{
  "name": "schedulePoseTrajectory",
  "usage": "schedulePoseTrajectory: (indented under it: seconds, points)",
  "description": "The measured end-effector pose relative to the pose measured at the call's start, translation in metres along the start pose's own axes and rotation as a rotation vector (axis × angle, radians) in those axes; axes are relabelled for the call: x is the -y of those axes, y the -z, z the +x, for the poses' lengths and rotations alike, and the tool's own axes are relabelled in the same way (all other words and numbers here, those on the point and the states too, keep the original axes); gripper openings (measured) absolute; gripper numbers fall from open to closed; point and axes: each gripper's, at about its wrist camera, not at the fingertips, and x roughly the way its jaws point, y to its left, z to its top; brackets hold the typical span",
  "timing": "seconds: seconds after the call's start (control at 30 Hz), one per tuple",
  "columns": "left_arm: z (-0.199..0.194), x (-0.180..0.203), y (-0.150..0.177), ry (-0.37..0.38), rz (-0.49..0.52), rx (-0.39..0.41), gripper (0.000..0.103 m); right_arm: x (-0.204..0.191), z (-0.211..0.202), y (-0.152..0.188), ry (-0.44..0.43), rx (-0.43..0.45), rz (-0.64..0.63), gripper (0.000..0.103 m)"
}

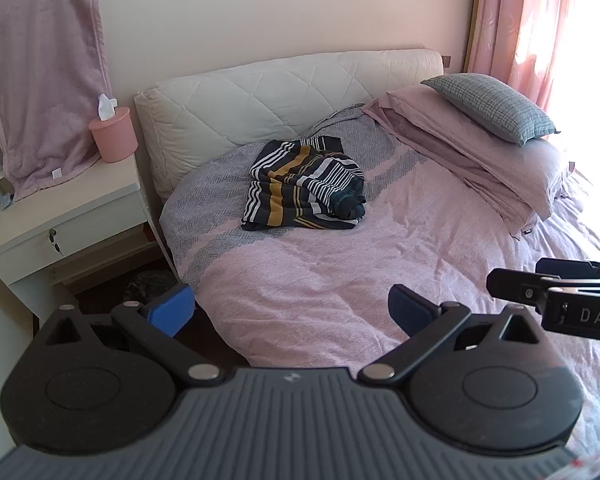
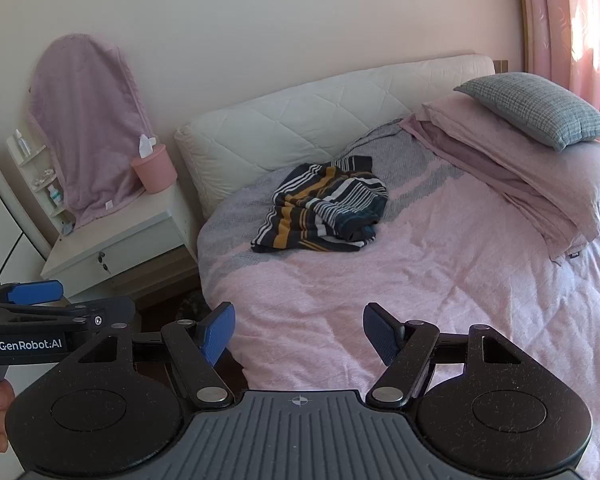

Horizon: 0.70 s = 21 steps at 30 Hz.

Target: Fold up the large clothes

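Garment: a striped knit sweater (image 1: 306,184) — dark bands with white and mustard stripes — lies crumpled near the head of the bed (image 1: 340,280), just before the quilted headboard (image 1: 260,100). Wrinkled pink bedspread between sweater and foot edge lies bare. Left tool (image 1: 292,312) and right tool (image 2: 298,332) hover over the foot edge — both spread wide, grasping nothing. Stacked pillows (image 1: 500,152) occupy the right side.

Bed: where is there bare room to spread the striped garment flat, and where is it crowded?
The free patch is the pink bedspread between the striped garment and both open grippers, left and right. The far right is crowded with stacked pillows; the nightstand holds a tissue box and a draped towel.
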Motion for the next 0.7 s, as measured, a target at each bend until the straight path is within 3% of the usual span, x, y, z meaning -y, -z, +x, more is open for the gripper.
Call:
schedulePoseTrajectory:
  seconds: [0.7]
  points:
    - [-0.002,0.014,-0.006,-0.015,0.000,-0.006,0.102,0.017,-0.003,-0.007,-0.027,-0.005,0.010,0.068]
